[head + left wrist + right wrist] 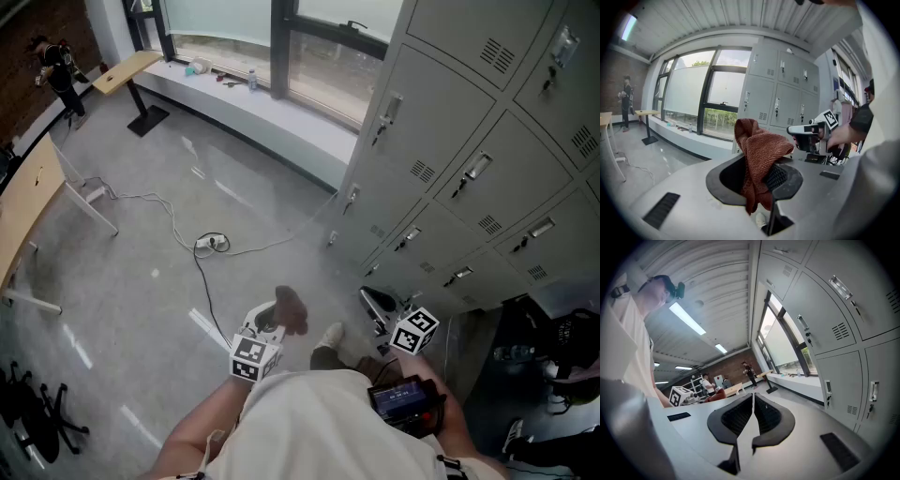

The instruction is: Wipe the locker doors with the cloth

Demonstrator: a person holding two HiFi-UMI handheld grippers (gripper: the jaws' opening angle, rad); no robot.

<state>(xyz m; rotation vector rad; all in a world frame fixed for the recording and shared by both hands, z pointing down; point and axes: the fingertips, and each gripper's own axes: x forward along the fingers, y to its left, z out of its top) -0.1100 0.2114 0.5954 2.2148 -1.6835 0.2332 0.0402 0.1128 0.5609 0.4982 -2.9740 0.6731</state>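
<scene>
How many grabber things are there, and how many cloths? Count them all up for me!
Grippers: 2, the left gripper and the right gripper.
Cloths: 1, the reddish-brown cloth pinched in the left gripper's jaws; the right gripper's jaws are together on nothing.
Total: 3

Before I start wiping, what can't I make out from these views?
Locker doors: cut off by head view's top and right edges; any dirt is too small to see.
Cloth: head view, blurred and small; its folds are unreadable.
Windowsill items: head view, too small to identify.
</scene>
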